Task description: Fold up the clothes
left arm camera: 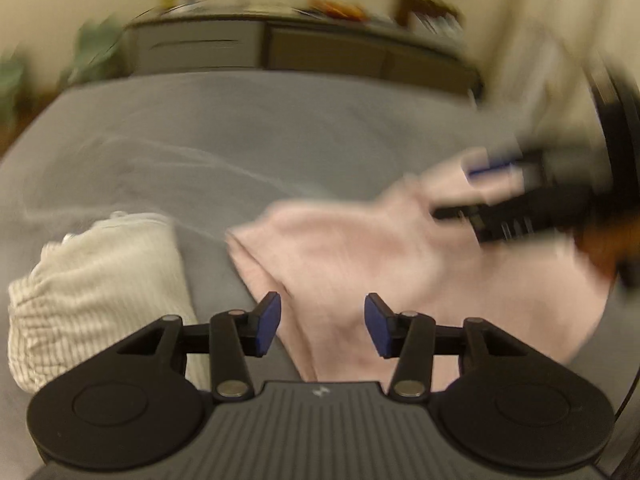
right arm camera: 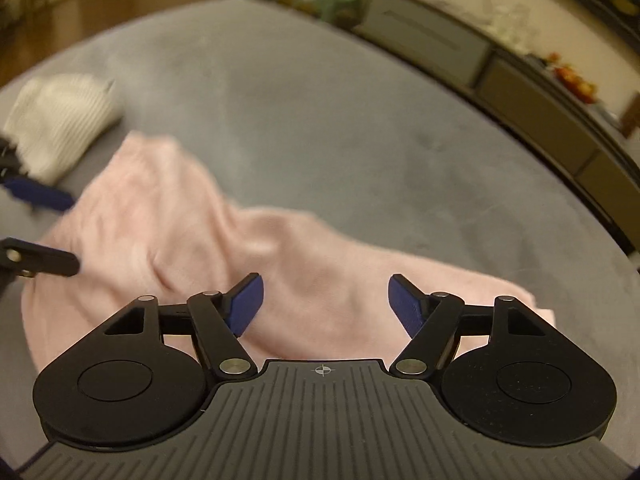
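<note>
Grey bed (right arm camera: 320, 120), pink garment (right arm camera: 168, 216) under both open hand-held grippers (right arm camera: 322, 304)

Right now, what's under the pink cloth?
The pink cloth lies crumpled on the grey bed cover, which shows all around it. Whether anything else hides beneath cannot be seen; the cloth covers it. The striped white garment sits beside it, not under.

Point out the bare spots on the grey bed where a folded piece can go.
Free: the wide grey bed surface between the pink garment and the far cabinet. A narrow strip separates the pink garment from the striped white garment. The near side is crowded by both.
</note>
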Tool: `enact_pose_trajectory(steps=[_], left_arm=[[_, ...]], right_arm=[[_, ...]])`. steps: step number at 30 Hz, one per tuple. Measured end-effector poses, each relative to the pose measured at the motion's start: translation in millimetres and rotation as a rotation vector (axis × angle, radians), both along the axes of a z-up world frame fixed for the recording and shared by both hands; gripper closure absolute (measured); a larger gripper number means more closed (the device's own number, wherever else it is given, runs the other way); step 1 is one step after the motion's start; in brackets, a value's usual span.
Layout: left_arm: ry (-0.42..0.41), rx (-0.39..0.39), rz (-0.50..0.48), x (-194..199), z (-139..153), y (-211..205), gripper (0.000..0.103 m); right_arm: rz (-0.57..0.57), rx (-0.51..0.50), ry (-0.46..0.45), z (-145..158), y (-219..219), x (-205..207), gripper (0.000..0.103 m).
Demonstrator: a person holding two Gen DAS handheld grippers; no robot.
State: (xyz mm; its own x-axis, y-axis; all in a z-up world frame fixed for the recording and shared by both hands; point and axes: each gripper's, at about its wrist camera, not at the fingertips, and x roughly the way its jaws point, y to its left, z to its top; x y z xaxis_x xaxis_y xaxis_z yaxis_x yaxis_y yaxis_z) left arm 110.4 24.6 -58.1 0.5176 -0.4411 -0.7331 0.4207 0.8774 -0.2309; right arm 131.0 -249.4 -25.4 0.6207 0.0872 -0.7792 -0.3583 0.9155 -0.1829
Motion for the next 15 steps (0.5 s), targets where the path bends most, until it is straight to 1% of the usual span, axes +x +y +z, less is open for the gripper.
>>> enact_pose_trajectory(steps=[2, 4, 5, 7, 9, 10, 12, 13, 14, 15], left_arm=[[0.042, -0.119, 0.077, 17.9, 4.0, 14.1, 0.056], [0.085, -0.171, 0.114, 31.8, 2.0, 17.9, 0.056], [0.105, -0.192, 0.128, 38.2, 1.0, 18.8, 0.056], [0.121, -0.182, 0.112, 45.2, -1.7, 9.2, 0.056], [0.123, -0.124, 0.089, 47.1, -6.2, -7.6, 0.056], [0.12, -0.091, 0.08, 47.1, -8.9, -16.1, 0.056], [0.088, -0.031, 0.073, 45.6, -13.8, -29.4, 0.057], [0.072, -0.01, 0.073, 44.6, -13.8, -33.1, 0.058], [0.058, 0.005, 0.076, 44.0, -15.1, -33.9, 0.073], [0.043, 0.02, 0.079, 43.3, -16.4, -34.7, 0.097]], right_arm=[[-0.073, 0.03, -0.034, 5.2, -14.9, 5.0, 0.027], [-0.146, 0.06, -0.069, 10.3, -29.8, 10.1, 0.026], [-0.192, 0.06, -0.079, 9.0, -42.5, 11.3, 0.025], [-0.298, 0.045, -0.085, 0.5, -74.7, 12.4, 0.025], [-0.399, 0.044, -0.072, -11.3, -106.3, 15.3, 0.024], [-0.43, 0.052, -0.067, -17.3, -119.1, 16.7, 0.023], [-0.459, 0.084, -0.07, -26.4, -140.2, 16.2, 0.015], [-0.459, 0.126, -0.069, -27.6, -147.0, 14.8, 0.018], [-0.462, 0.176, -0.062, -28.5, -153.4, 14.2, 0.02], [-0.448, 0.197, -0.058, -26.7, -155.7, 14.8, 0.034]])
